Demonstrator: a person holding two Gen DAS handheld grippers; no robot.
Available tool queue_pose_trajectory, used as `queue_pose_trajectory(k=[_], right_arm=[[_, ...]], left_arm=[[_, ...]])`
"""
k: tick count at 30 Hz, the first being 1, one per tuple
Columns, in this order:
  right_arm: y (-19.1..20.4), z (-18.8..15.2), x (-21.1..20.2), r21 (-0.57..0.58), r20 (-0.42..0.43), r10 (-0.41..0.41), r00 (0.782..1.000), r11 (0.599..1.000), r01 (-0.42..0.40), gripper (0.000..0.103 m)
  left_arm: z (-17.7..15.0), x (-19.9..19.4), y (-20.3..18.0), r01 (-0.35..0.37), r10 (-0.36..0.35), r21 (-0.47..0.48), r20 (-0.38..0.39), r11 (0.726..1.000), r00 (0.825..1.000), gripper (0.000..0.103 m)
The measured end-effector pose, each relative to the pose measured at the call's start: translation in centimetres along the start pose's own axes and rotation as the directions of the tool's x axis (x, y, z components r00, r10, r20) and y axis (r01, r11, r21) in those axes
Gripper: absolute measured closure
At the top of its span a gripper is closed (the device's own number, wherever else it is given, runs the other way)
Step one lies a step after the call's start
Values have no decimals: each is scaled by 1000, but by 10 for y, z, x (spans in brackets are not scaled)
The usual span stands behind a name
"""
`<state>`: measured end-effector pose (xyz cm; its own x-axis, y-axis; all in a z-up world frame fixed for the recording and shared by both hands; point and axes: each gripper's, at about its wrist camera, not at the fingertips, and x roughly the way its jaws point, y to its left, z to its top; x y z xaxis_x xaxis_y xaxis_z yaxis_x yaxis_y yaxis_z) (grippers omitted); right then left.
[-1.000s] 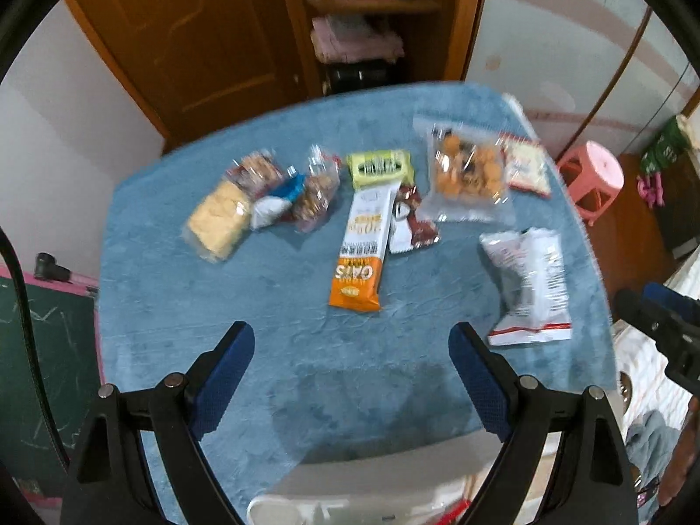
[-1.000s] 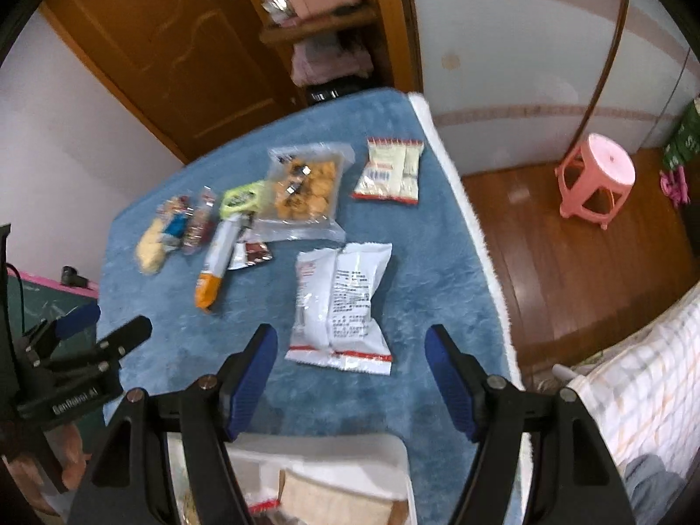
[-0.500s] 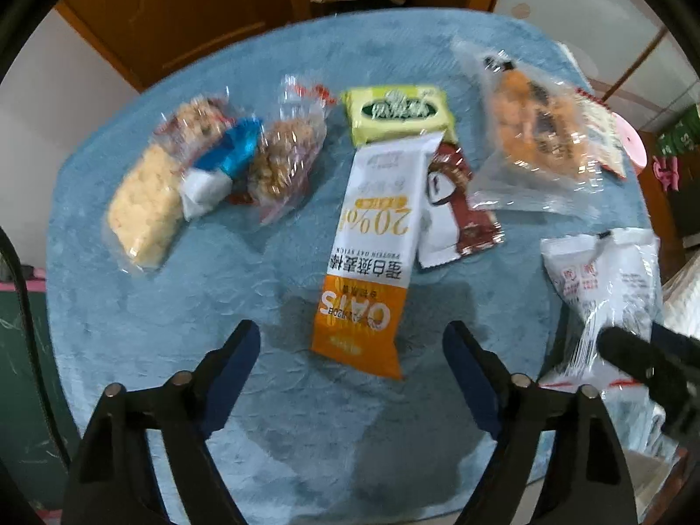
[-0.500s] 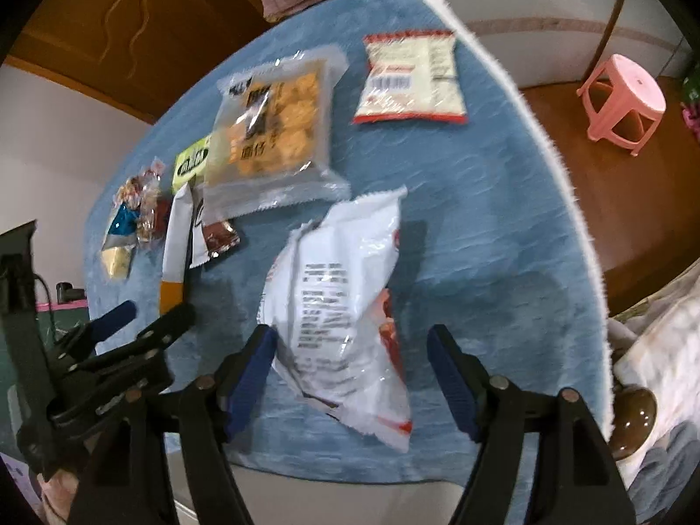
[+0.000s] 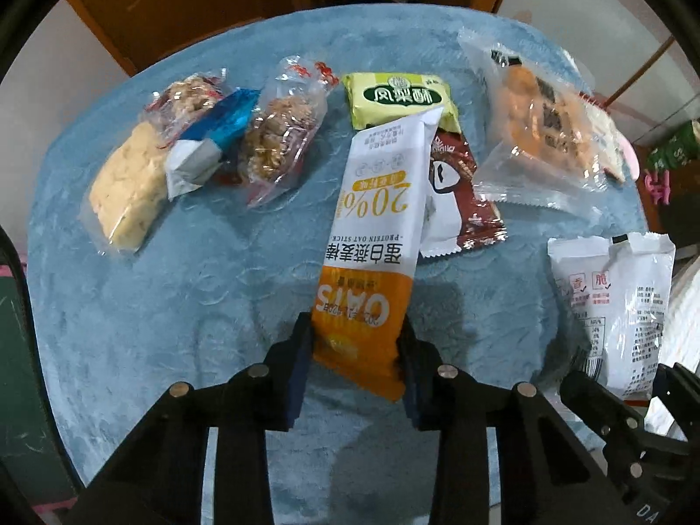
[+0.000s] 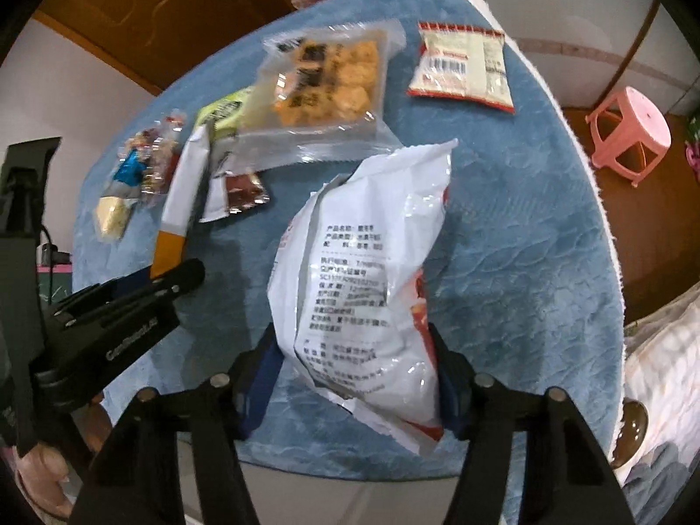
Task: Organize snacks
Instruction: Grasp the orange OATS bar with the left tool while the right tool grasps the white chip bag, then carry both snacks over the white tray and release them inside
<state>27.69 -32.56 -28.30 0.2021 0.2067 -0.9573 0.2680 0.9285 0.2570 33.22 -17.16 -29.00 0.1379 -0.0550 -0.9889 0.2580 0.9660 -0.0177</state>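
Observation:
An orange and white oat bar [image 5: 376, 218] lies lengthwise on the blue tablecloth [image 5: 175, 306]. My left gripper [image 5: 355, 354] points straight down and is shut on the bar's orange end, with a blue pad on each side. To the right lies a white snack bag [image 6: 363, 271] printed with black text. My right gripper [image 6: 352, 376] straddles its near end. Its jaws are closing, both pads touch the bag's sides, and the bag bulges between them. In the left wrist view the same white bag [image 5: 612, 302] sits at the right edge.
Behind the bar lie a green packet [image 5: 400, 96], a brown packet [image 5: 459, 192], a clear bag of orange snacks [image 5: 538, 131] and clear-wrapped snacks [image 5: 280, 131] to the left. A red-edged packet [image 6: 461, 65] lies far right. A pink stool [image 6: 630, 131] stands beyond the table edge.
Both grippers came down onto the table. The left jaws closed on the oat bar's orange end. The right jaws narrowed around the white bag, which now bulges.

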Motion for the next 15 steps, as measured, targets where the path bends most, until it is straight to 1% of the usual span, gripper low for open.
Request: queue_pose_trajectory(k=[4,7,11,12,15], right_arm=[[6,-10,-26,-26,62,9,998,1000,-7,42],[7,-19,-51,-38,114,35,993,999,-31,42],[13,-35,-85,-57,171,75,982,996,-66,42],[15,-42,-97,-62,183,95,979,994,-85,42],[16,-61,-129,-81,220,146,964,988,-131,42]], left_arm=[[-10,-32,7,38,-37,-25,50,999,998,69],[-21,-67,13,69,-64,-44,108,997,992,69],[-46,-121,20,111,-100,-58,170,992,980,69],[-51,-134,23,121,-109,-59,179,991,978,69],[-80,-175,28,144,-129,-53,223,988,966,69]])
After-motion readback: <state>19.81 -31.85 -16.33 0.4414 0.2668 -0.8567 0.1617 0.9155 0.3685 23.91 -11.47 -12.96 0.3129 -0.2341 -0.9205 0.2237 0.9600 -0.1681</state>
